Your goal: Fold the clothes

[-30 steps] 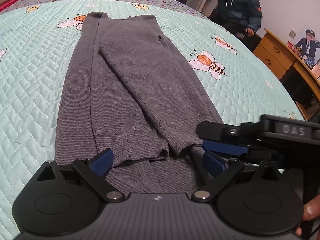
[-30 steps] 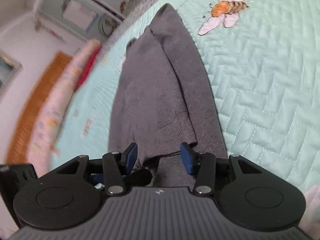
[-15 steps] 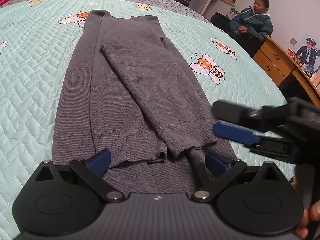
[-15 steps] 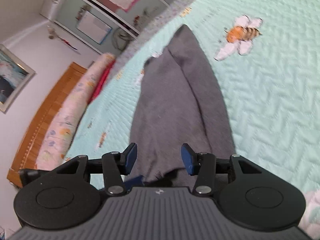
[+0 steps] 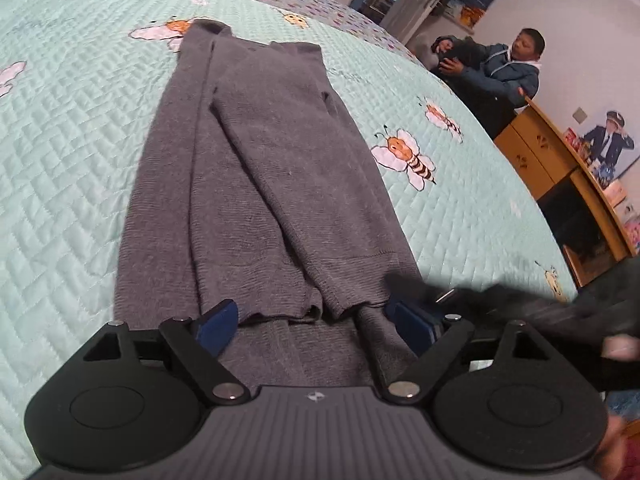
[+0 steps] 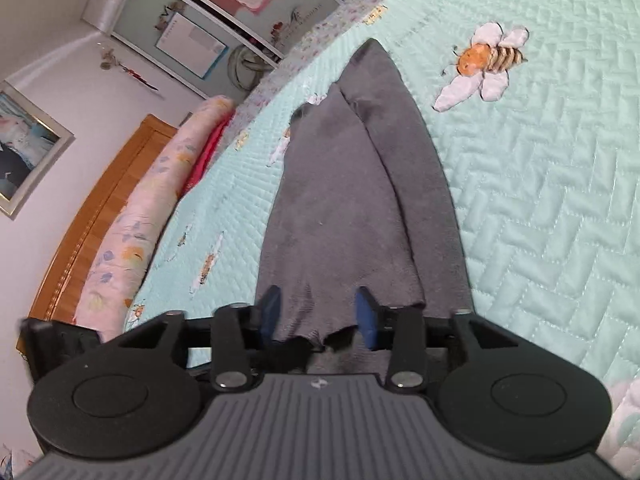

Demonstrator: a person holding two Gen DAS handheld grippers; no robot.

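A grey sweater (image 5: 260, 184) lies lengthwise on the mint quilted bedspread (image 5: 64, 152), its sleeves folded in over the body. My left gripper (image 5: 314, 326) hovers over the near hem. Its jaws stand wide and are closing, with hem and sleeve cuffs between the blue pads (image 5: 216, 326) and no pad pressing. My right gripper (image 6: 318, 314) sits low over the same sweater (image 6: 352, 184); its jaws are closing slightly, a sleeve cuff lies between them, and they do not pinch it. In the left wrist view the right gripper's body (image 5: 540, 304) is a dark blur by the sweater's near right corner.
A person in a dark jacket (image 5: 504, 68) sits beyond the bed's far right corner, next to a wooden dresser (image 5: 560, 168). A rolled floral quilt (image 6: 132, 232) and a wooden headboard (image 6: 92, 216) line the bed's left side. Bee patches (image 5: 404, 156) dot the bedspread.
The right gripper has come down to the sweater's near right corner in the left wrist view. The left jaws have narrowed a little. The right wrist view has steadied on the sweater.
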